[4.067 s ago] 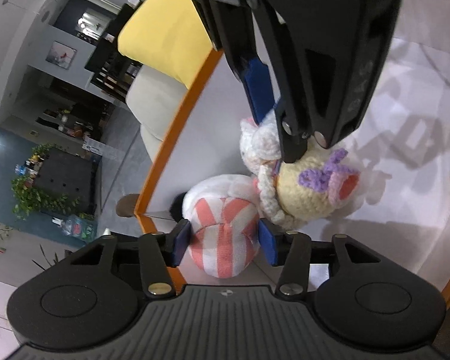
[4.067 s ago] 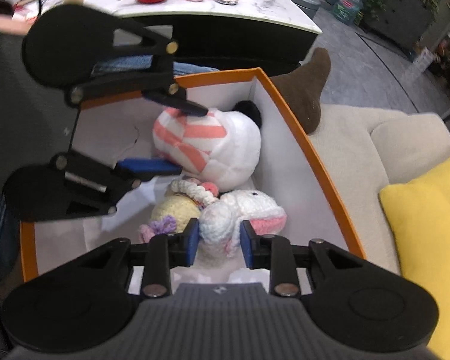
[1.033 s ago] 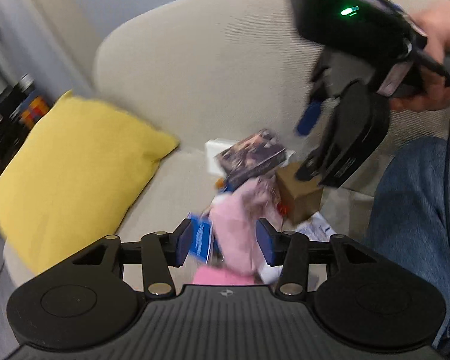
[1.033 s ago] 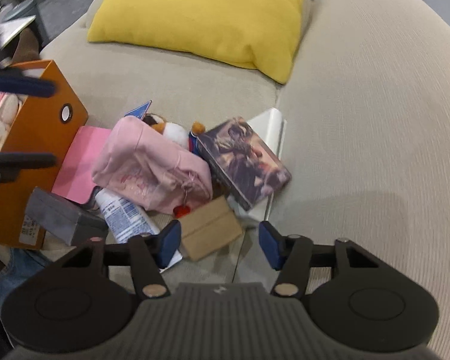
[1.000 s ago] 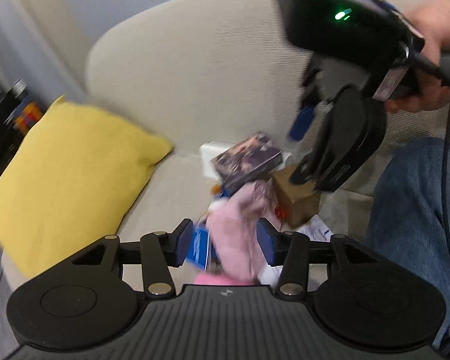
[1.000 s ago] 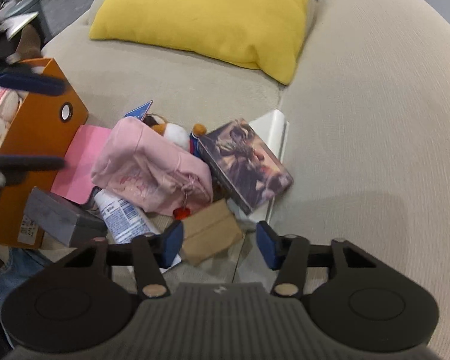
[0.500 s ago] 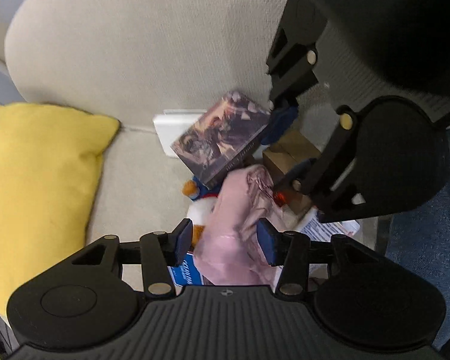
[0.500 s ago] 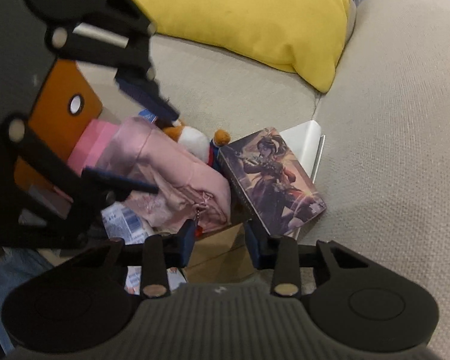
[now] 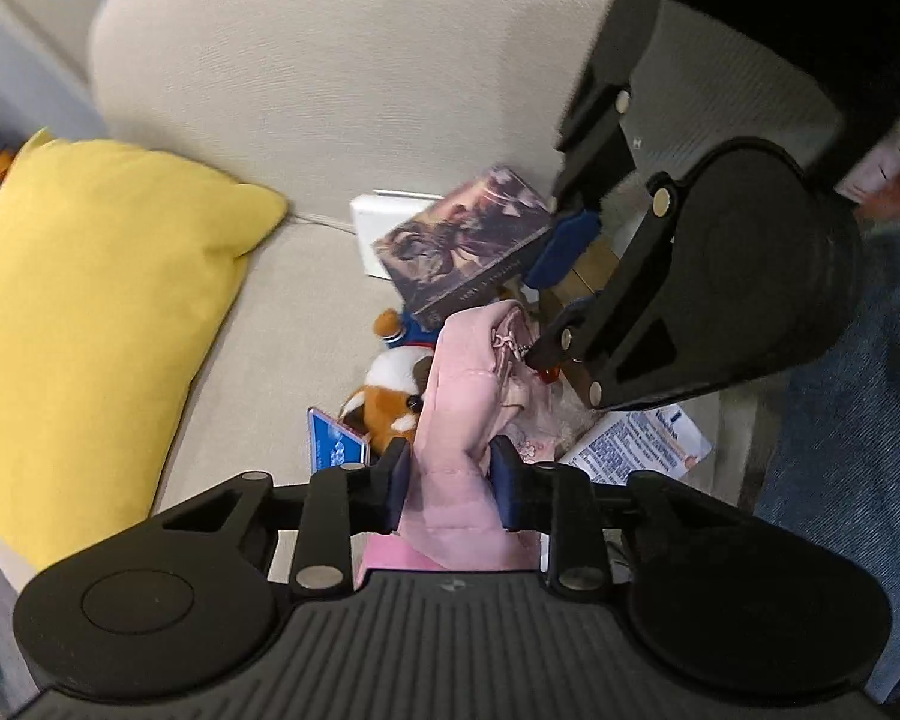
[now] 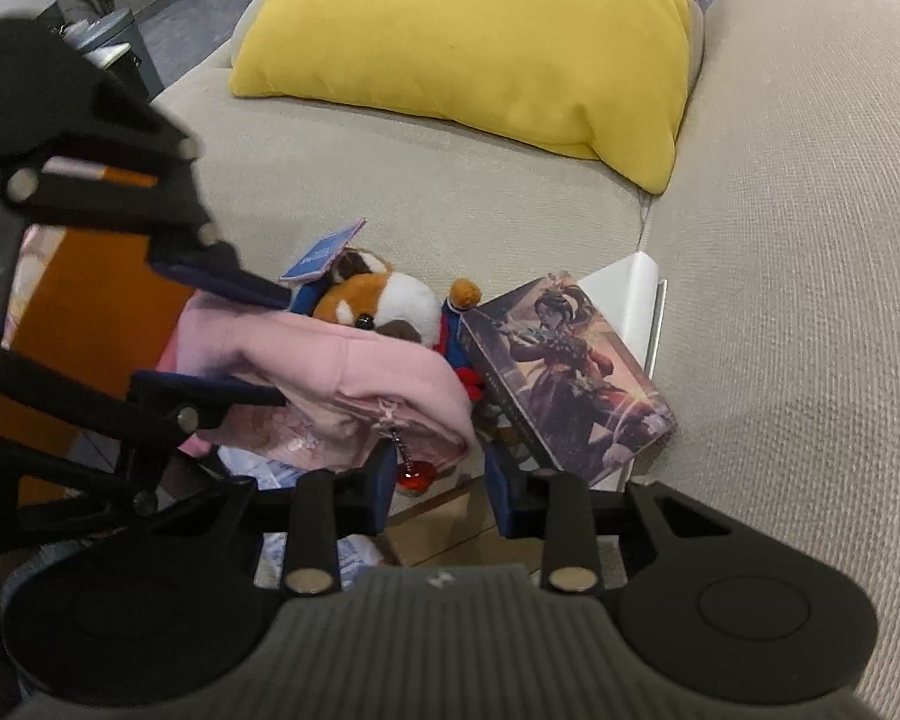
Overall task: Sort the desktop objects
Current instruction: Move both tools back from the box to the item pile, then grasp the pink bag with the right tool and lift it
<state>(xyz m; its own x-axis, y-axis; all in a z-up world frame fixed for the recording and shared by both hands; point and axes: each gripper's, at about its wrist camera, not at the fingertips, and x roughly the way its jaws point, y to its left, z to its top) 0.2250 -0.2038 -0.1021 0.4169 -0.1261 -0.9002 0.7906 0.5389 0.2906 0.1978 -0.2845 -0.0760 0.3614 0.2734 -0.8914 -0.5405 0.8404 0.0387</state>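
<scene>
Left gripper: clamped on the pink pouch.
Right gripper: parted, its fingers either side of the pouch's red zipper charm.
Pink pouch: on the sofa, atop the plush toy, beside the illustrated box.

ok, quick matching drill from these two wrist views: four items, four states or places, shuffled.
Items:
1. pink pouch
2. illustrated box
3. yellow pillow
4. plush toy

States:
A. leaning on a white box by the sofa back
B. between the left gripper fingers
C. partly hidden under the pink pouch
D. apart from the pile, further along the sofa seat

Pairs: 1-B, 2-A, 3-D, 4-C
</scene>
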